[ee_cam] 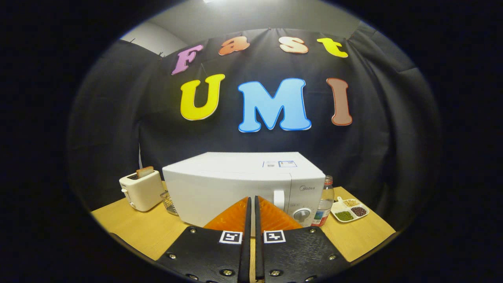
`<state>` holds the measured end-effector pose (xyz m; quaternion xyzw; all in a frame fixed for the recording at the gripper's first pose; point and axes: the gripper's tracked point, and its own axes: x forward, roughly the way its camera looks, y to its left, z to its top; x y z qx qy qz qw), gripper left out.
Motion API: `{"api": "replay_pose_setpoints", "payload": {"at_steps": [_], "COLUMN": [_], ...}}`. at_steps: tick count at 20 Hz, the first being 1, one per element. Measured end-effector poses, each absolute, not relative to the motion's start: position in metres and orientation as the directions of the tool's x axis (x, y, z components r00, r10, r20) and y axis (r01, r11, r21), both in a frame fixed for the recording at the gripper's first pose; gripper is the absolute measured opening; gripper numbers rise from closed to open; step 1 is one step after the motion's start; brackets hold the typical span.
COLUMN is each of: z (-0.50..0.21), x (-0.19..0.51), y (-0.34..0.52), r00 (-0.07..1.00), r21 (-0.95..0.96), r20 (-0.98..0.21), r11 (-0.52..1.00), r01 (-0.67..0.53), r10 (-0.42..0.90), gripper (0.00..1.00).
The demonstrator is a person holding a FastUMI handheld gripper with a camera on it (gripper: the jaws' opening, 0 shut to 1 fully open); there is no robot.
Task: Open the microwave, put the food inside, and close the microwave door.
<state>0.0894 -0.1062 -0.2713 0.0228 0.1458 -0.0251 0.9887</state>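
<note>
The tool (251,204) is sitting nearly closed, its orange fingers (235,216) gripping nothing, pointing at the white microwave (235,184), whose door is standing shut. A toaster (142,190) is flanking it left, a bottle (326,200) and divided dish (349,210) right, with bare bench (133,228) showing around them.

The only thing you can actually read is the brand "Midea" on the microwave (243,184), printed in grey at the top of its control panel (304,200), right above the dial (301,215). There are two small stickers (279,164) on top of the microwave, but the print is way too tiny to make out. The bottle (325,202) beside it has a label, probably blue and red, also unreadable. The gripper (251,204) carries two black-and-white square markers (252,237), patterns only, no letters.
</note>
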Motion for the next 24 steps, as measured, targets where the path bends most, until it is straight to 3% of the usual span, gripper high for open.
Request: {"api": "replay_pose_setpoints", "payload": {"at_steps": [9,13,16,24], "z": [-0.146,-0.115,-0.118,-0.119], "x": [0.032,0.021,0.013,0.019], "y": [-0.053,-0.065,-0.079,-0.073], "r00": [0.976,0.990,0.981,0.981], "r21": [0.085,0.031,0.041,0.021], "r20": [-0.192,-0.141,-0.160,-0.178], "r11": [0.993,0.999,0.992,0.996], "r01": [-0.085,-0.016,0.116,0.082], "r10": [0.100,0.020,-0.108,-0.077], "gripper": [0.05,0.06,0.96,0.98]}}
